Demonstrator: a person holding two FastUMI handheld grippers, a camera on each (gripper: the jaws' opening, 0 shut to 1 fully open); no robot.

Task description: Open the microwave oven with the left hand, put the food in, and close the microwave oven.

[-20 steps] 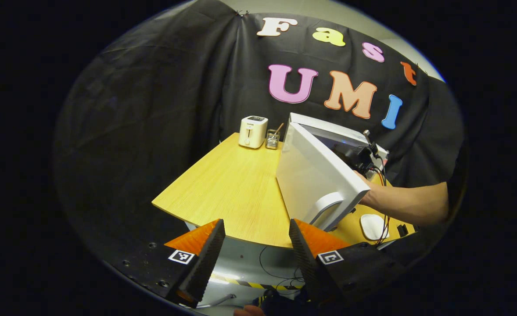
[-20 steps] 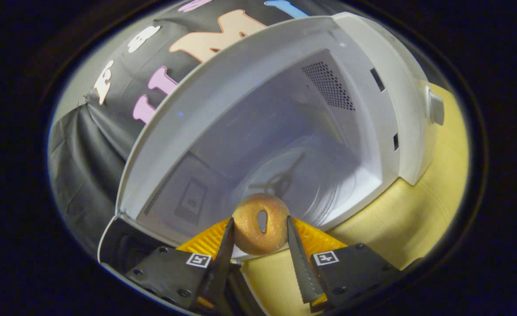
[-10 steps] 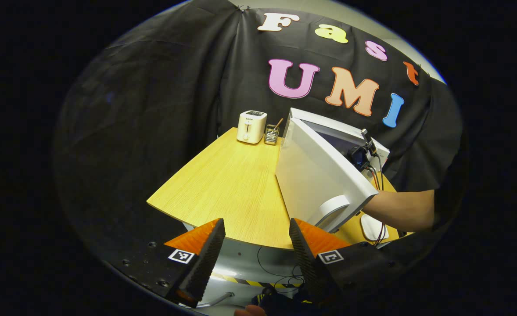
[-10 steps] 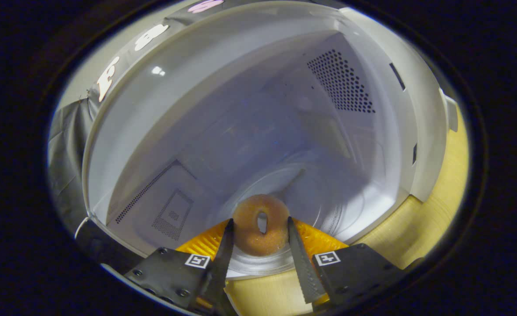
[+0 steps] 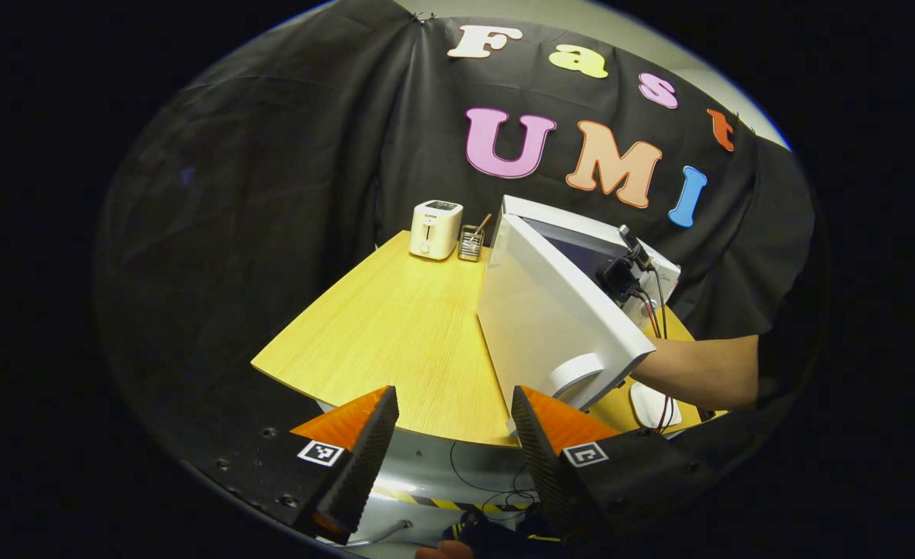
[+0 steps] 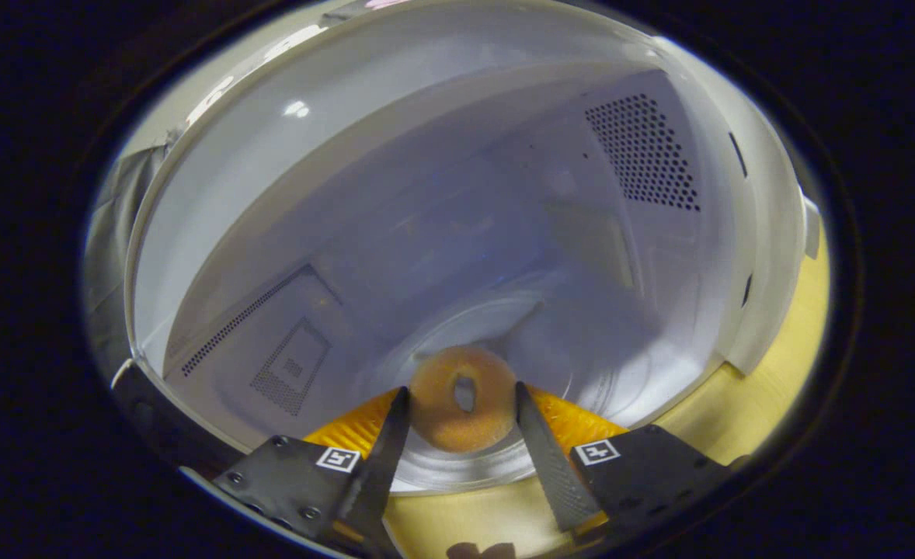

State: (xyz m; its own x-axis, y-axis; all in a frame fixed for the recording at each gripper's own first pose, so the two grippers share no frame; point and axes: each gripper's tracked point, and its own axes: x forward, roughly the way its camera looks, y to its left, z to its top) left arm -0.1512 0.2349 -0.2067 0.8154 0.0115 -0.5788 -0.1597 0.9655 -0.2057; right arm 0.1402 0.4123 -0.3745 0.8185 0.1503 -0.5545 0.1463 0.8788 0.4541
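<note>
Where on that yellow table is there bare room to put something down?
The widest bare patch of the table lies between its near edge and the toaster, left of the open microwave door. Right of the door it is crowded: the person's forearm, cables and a white mouse. Inside the microwave, the doughnut sits over the turntable.

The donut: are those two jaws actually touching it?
Touching. The right gripper view shows the donut wedged between the right gripper's jaws, no gap either side.
</note>
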